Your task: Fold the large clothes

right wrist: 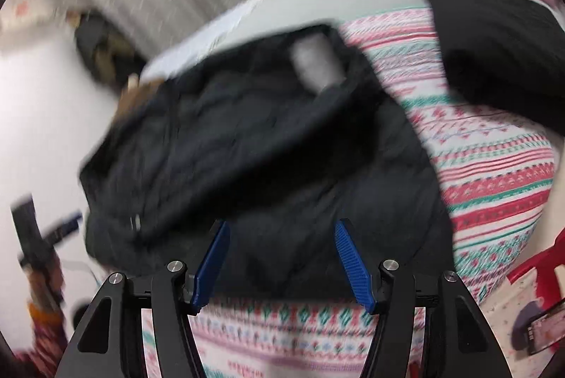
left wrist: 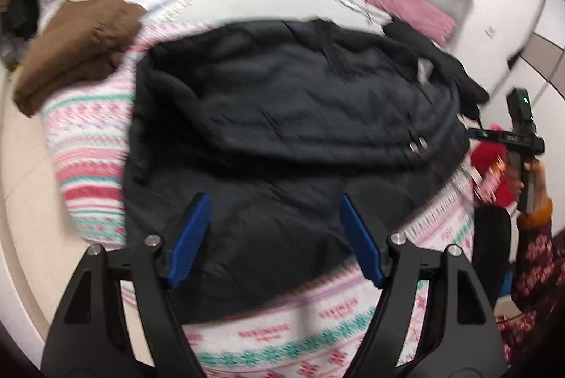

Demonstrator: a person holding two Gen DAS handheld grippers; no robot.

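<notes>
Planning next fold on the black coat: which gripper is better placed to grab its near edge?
Slightly the left gripper: its open jaws frame the black coat squarely. The right gripper is also open over it, but its view is blurrier.

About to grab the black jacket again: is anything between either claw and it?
Nothing visible. The left claw and right claw are both open and empty, directly over the black jacket lying on the patterned blanket.

Matt black padded-cloth coat (left wrist: 282, 102), soft patterned knit-look blanket (left wrist: 88, 145), ribbed blue tool pads (left wrist: 190, 240)
</notes>
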